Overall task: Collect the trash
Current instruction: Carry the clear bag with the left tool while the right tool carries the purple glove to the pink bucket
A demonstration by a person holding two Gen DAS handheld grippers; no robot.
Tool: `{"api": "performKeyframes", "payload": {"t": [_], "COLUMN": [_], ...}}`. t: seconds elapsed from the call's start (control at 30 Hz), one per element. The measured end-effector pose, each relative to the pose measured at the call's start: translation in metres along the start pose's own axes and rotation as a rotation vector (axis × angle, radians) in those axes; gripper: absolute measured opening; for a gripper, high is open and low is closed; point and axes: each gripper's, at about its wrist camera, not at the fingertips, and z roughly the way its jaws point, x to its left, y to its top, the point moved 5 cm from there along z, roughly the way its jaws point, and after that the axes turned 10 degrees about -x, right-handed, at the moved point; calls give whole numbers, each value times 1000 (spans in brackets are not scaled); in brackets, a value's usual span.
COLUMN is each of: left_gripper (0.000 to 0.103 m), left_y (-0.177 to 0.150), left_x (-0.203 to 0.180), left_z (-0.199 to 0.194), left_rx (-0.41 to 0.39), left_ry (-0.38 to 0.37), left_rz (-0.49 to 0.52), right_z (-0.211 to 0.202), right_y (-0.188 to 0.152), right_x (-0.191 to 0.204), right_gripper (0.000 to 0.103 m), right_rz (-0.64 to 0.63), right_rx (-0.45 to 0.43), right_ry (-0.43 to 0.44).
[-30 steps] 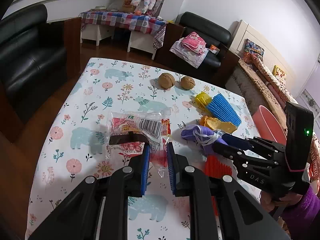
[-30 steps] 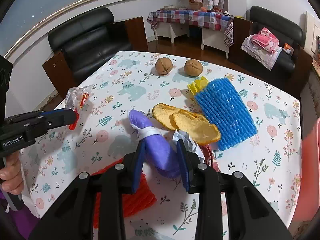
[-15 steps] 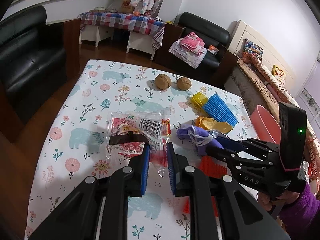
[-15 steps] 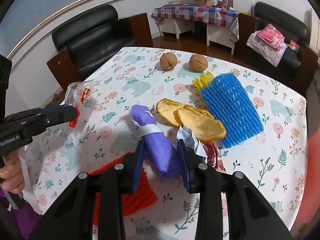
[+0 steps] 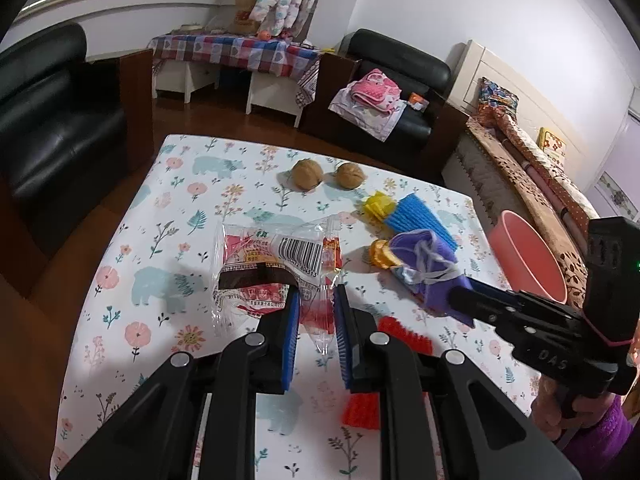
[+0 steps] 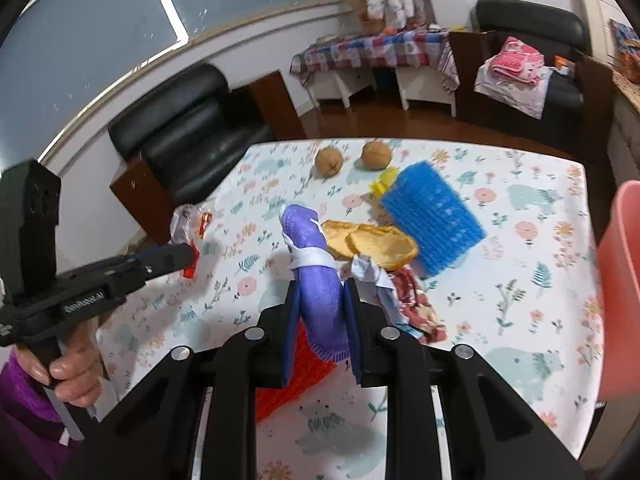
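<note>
2 grippers mid-pickup: left gripper (image 5: 316, 312) grips snack wrapper (image 5: 272, 264), right gripper (image 6: 320, 304) closing on purple cloth (image 6: 316, 264); peels (image 6: 372, 242), foam nets still on tabletop (image 6: 520, 280); bin (image 5: 528, 258) awaits.

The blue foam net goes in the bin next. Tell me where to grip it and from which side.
Take the blue foam net by its near corner, coming down from the pink bin side. It lies flat and wide, so pinch an edge. That side is bare tablecloth; peels crowd the other.
</note>
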Motion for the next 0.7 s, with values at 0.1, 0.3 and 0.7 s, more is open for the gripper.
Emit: {"api": "performKeyframes", "payload": {"t": [0.1,0.3,0.7], "left_gripper": [16,16,16], "left_y": [3,10,20], "left_x": [-8,-34,-102], "left_z": [-3,-6,0], "left_rx": [-10,-26,-40], "left_ry": [-13,-54,-160], "left_rz": [12,50,141], "right_z": [-16,-46,-99], "right_y": [5,14,16], "right_x": [-7,-26,-74], "right_gripper": [22,22,22], "right_rz": [31,85,185], "right_rx": [-45,-131,-267], "right_ry": [-19,-75,-204]}}
